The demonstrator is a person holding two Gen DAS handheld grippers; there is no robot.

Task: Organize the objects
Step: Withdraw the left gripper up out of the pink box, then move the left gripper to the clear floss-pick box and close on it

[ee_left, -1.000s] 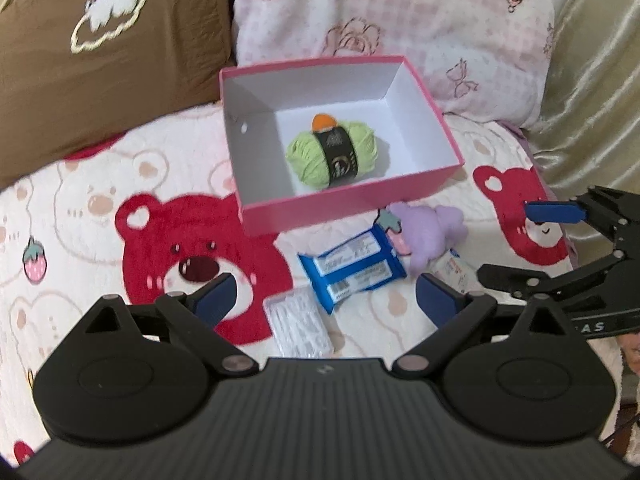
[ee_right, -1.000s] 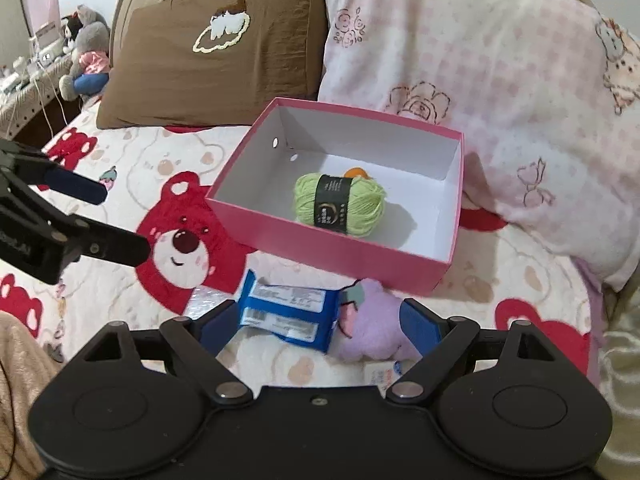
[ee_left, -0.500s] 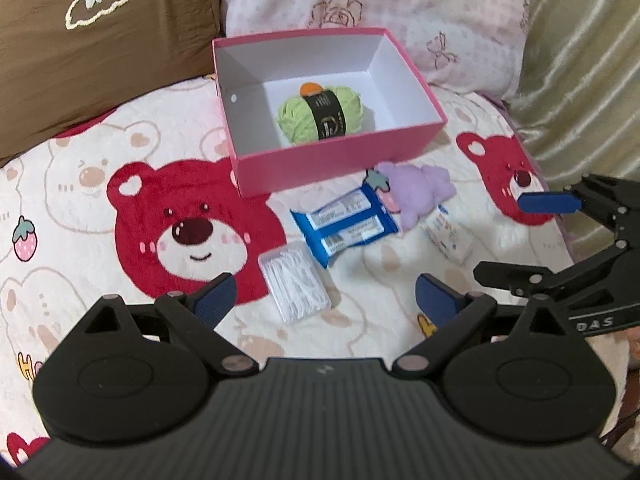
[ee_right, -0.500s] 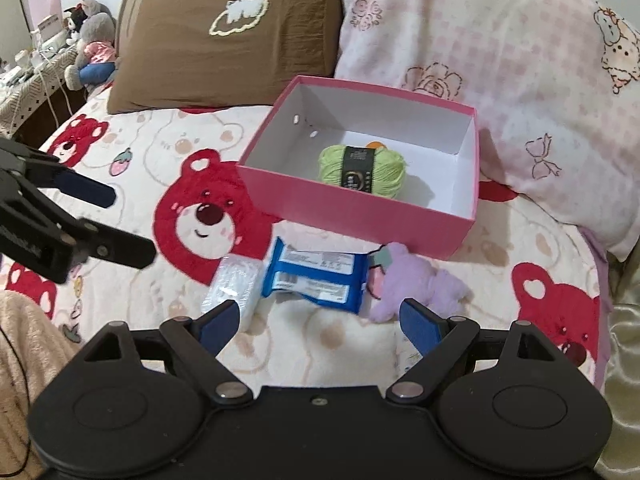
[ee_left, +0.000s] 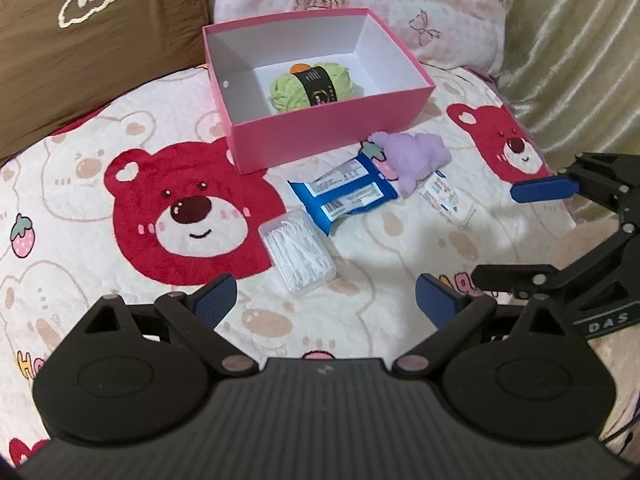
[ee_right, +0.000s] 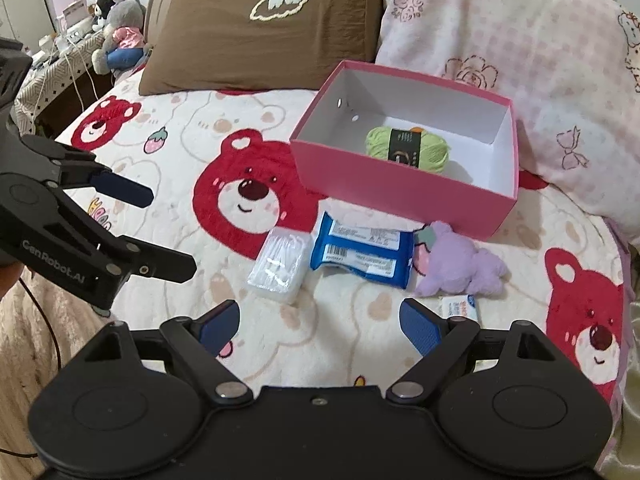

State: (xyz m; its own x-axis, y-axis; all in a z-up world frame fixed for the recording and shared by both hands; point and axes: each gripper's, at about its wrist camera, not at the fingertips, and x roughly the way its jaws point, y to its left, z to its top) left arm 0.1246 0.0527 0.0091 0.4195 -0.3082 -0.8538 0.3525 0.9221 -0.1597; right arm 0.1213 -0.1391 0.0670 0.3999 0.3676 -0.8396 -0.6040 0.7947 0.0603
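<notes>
Bear-print bed cover (ee_left: 100,200). Pink box (ee_left: 332,128) holding green yarn ball (ee_left: 312,86). Before it: blue packets (ee_left: 344,194), purple plush (ee_left: 416,156), clear floss-pick case (ee_left: 296,254). Left tool (ee_left: 326,304) and right tool (ee_right: 320,324) spread wide, empty.

One pink box (ee_left: 332,136), one yarn ball (ee_left: 312,86), one blue packet (ee_left: 344,196), one plush (ee_left: 412,156), one pick case (ee_left: 296,254), two pillows (ee_right: 260,28)

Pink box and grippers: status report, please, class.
Left gripper open, empty. Right gripper open, empty. Pink box holds green yarn only; floss picks, blue packets, purple plush outside. Nothing blocking.
</notes>
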